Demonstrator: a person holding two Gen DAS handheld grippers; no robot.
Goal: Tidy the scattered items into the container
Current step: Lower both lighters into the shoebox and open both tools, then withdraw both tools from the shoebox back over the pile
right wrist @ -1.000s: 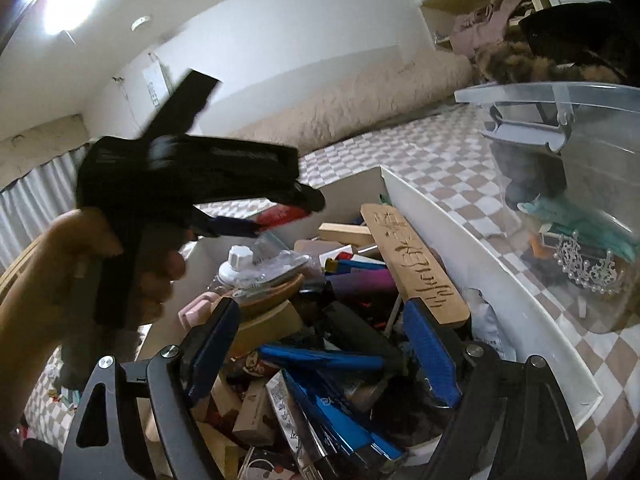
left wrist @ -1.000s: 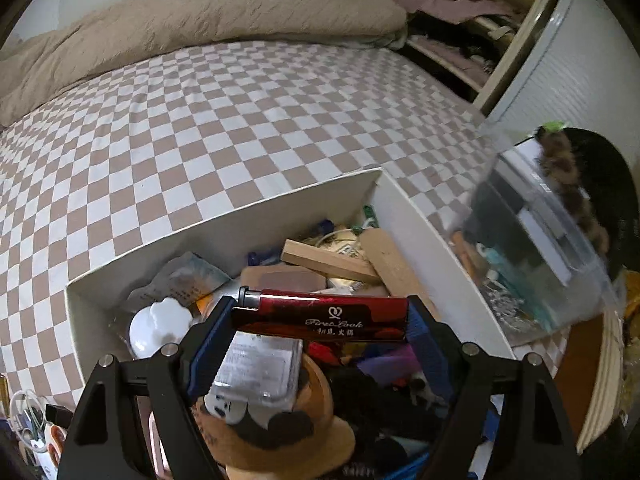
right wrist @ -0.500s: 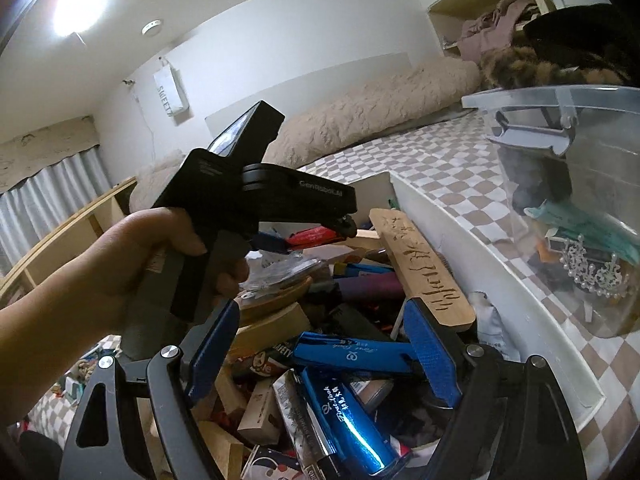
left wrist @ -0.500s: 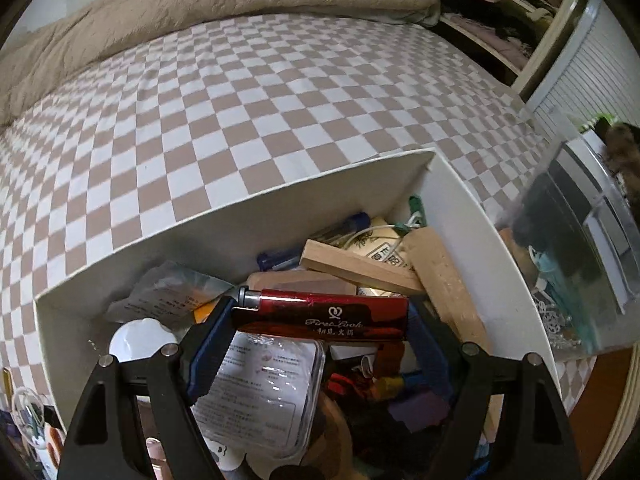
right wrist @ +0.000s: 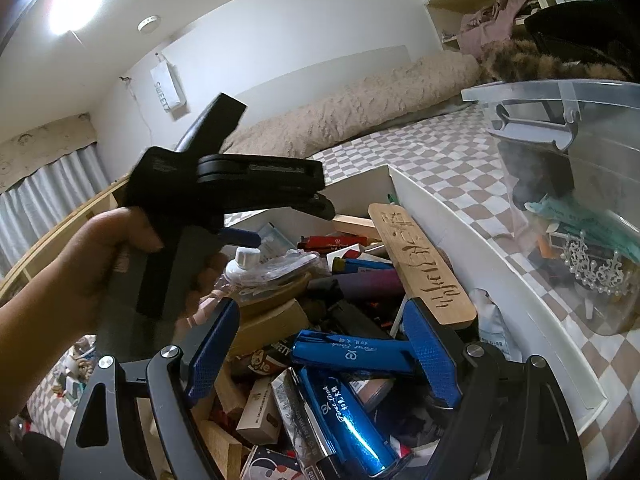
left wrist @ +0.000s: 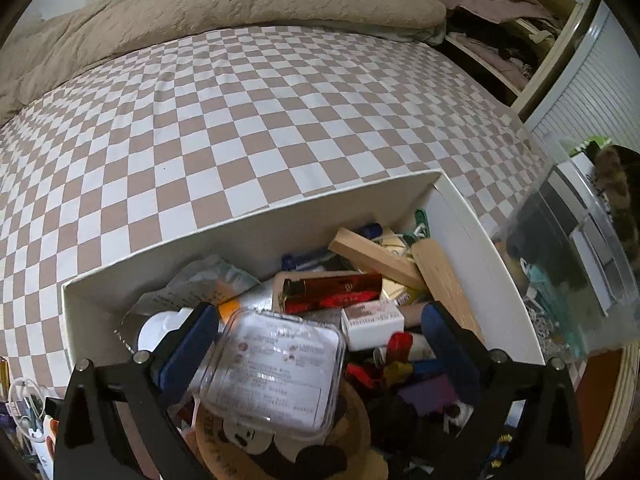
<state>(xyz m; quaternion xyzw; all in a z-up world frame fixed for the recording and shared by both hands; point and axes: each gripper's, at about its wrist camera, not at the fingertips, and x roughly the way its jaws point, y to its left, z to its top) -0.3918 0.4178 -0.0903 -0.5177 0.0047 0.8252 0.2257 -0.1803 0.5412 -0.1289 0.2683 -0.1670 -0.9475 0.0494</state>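
Left gripper (left wrist: 316, 344) hovers over the white box (left wrist: 248, 236) on the bed (left wrist: 240, 112), fingers wide apart and holding nothing. Red lighter (left wrist: 332, 292) lies loose on top of the pile inside the box, past the fingertips, next to a wood block (left wrist: 376, 256). Right gripper (right wrist: 320, 352) also hangs over the box with fingers spread; a blue lighter (right wrist: 356, 354) lies between them, but I can't tell if the pads touch it (reads as ungripped).

Risks:
- box is heaped, so the red lighter sits on sloped clutter and could slide off toward the wall or down under the clear case (left wrist: 276, 368) if anything is nudged
- left fingers are low over the clear case; dropping further would knock it or the white bottle (left wrist: 160, 328)
- both grippers work the same box and the left one sits right in front of the right camera, so a collision is likely if they move together

Versus 0.5 s ago: the left fingers were clamped on the red lighter across the pads, now they are open and it is in the box. Right gripper barely moved
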